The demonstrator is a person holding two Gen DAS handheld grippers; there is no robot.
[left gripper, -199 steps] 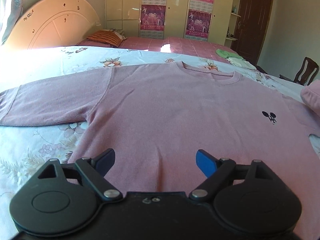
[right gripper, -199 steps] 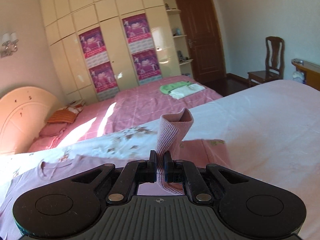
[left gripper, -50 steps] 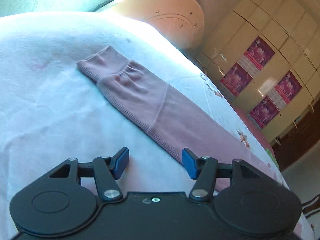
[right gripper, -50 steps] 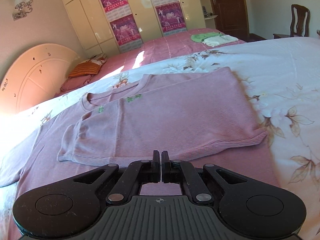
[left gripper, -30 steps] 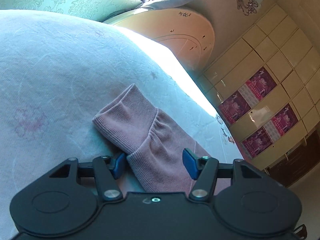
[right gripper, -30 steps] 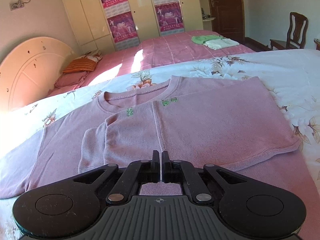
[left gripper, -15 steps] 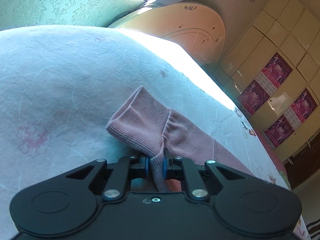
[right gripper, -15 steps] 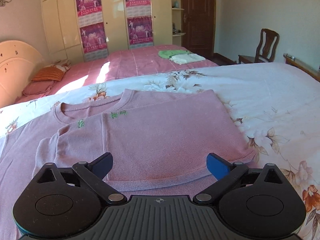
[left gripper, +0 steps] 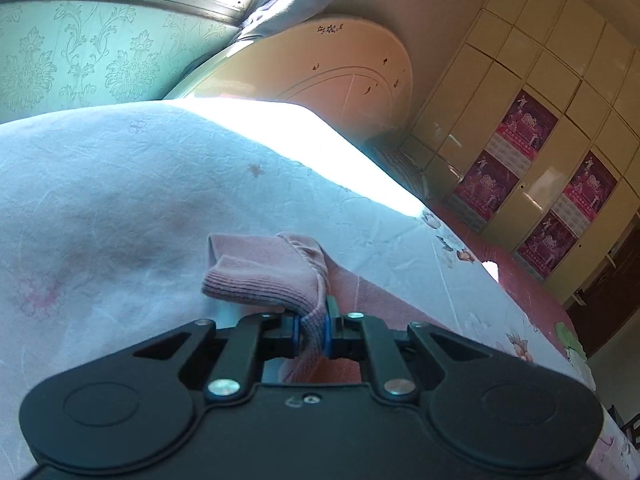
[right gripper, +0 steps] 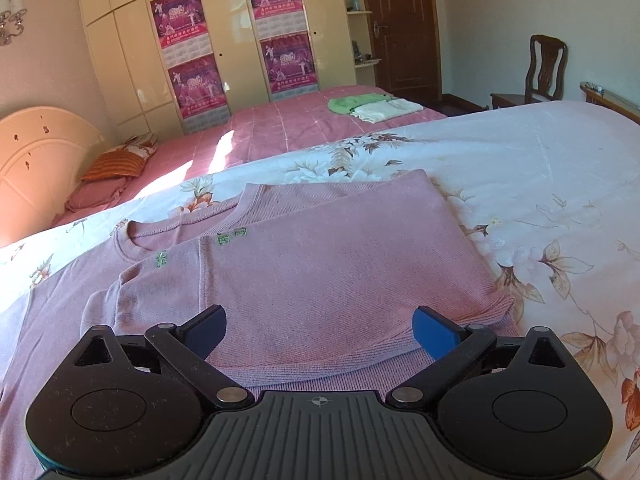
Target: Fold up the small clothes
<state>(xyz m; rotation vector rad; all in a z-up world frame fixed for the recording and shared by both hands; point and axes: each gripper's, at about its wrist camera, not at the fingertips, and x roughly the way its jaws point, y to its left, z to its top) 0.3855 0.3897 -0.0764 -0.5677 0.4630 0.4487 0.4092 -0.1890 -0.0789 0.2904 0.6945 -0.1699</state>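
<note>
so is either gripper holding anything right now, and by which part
The left gripper is shut on the pink sweater's sleeve, just behind its ribbed cuff. The right gripper holds nothing, jaws wide open.

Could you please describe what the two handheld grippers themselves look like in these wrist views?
Both the left gripper and the right gripper are matte black, with two round housings, silver pivot screws, angled linkage arms and blue pads on the jaws. The right one has a ribbed grey centre plate with a crosshair mark.

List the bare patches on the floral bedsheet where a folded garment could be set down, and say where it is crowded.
Free: the floral bedsheet right of the pink knit sweater, toward the wooden chair; also the pale sheet beyond the sweater's cuff, toward the cream headboard. Crowded: the middle, under the sweater, where the left gripper pinches the cuff and the right gripper hovers open.
</note>
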